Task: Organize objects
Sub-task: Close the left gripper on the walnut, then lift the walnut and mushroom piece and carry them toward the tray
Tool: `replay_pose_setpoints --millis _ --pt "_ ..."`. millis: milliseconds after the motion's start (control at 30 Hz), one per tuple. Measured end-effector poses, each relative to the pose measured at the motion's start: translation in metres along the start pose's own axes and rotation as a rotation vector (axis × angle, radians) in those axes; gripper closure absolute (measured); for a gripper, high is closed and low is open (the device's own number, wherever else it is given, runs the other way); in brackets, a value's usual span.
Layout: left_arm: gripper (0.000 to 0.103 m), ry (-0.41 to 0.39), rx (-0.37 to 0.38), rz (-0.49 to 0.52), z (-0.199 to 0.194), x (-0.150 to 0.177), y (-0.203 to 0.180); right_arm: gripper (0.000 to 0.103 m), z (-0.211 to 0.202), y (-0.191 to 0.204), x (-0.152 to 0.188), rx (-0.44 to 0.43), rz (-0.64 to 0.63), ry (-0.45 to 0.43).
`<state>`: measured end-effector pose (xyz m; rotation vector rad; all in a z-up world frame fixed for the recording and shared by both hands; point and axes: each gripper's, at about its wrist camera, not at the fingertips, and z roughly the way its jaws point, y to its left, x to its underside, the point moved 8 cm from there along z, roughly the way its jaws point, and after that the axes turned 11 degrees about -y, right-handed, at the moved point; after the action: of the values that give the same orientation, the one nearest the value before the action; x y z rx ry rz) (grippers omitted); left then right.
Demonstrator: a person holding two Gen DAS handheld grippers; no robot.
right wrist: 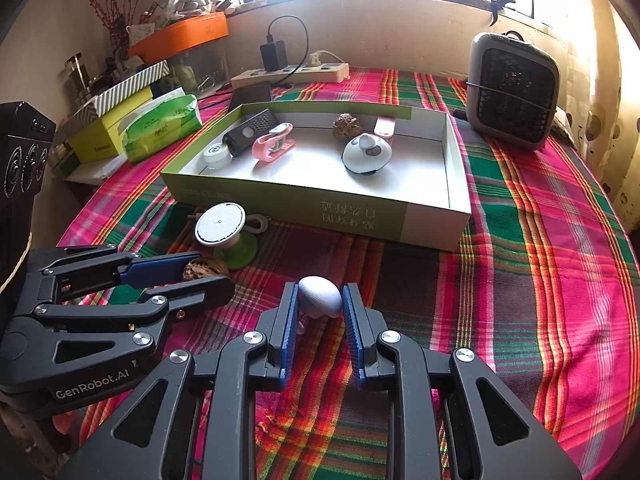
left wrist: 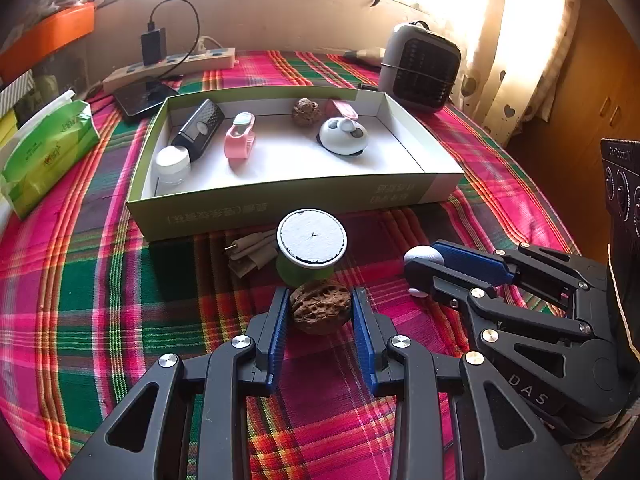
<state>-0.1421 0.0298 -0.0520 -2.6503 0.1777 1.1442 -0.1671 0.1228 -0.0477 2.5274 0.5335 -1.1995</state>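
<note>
On the left, my left gripper has its pads set against both sides of the walnut, which sits on the plaid cloth just in front of the green spool and short of the near wall of the box. To the right, my right gripper is narrowed around the small white egg-shaped piece, also on the cloth, well short of the box. I judge the step to be carrying both into the box. I'd lift the walnut straight up first so it doesn't knock the spool, clear the near wall, then set it beside the other walnut by the far wall.
</note>
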Motion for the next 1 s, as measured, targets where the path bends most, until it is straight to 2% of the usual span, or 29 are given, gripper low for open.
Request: replay_pose_setpoints --millis 433,1000 --pt "0.074 -0.004 -0.007 0.007 -0.002 0.000 0.002 0.079 0.000 0.000 0.000 0.012 -0.007 -0.002" --pt "0.074 -0.047 0.003 0.030 -0.017 -0.009 -0.003 0.079 -0.010 0.000 -0.006 0.028 -0.005 -0.029"
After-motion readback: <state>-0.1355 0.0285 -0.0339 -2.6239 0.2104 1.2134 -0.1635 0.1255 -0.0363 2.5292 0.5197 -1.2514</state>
